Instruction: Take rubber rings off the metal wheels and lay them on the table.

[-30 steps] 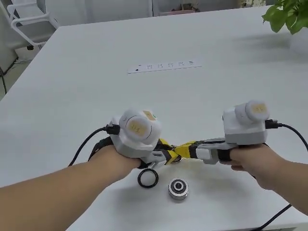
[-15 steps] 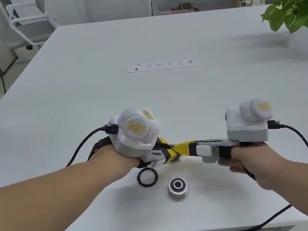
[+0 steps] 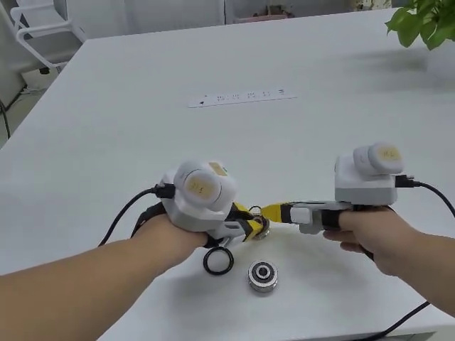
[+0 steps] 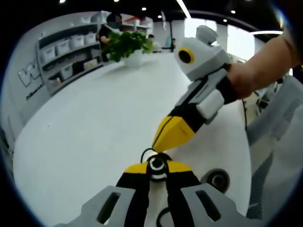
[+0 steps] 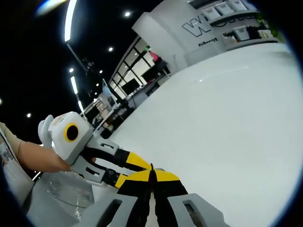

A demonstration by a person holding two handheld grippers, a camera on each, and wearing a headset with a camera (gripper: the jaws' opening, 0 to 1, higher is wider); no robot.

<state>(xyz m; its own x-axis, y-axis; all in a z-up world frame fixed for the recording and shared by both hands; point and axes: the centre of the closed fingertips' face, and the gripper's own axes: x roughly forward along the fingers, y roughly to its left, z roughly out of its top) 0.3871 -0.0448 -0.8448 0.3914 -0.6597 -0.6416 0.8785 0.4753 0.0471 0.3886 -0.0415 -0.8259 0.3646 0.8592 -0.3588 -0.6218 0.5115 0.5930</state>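
Two things hard to settle: at the right gripper [image 5: 151, 176], yellow tips pressed flat together with no gap in its own view, yet impossible to tell whether any rubber lies pinched between them; and on the small metal wheel [image 4: 156, 164], just a thin black loop [image 4: 147, 153] standing off the far rim, too fine to judge how much of it sits on the wheel. Largely hidden in the head view too, tucked behind the tips of the left gripper [image 3: 250, 226]. Clamped between the left jaws, narrow around the wheel, hub facing back along them. Directly ahead of those jaws, the right gripper's closed tip, at the loop, touching or just short of it, cannot say which. Right of the left jaws and lower, flat on the white table [image 3: 128, 135], a second wheel [image 3: 263, 276]; near it but apart, back toward the holding hand [image 3: 174, 238], a loose rubber ring [image 3: 218, 261]. Well beyond both pairs of jaws, a power strip [image 3: 242, 96] and, farther right, a potted plant [image 3: 421, 25], cut off by the frame edge. Trailing from the left gripper across the table, a black cable [image 3: 128, 213].
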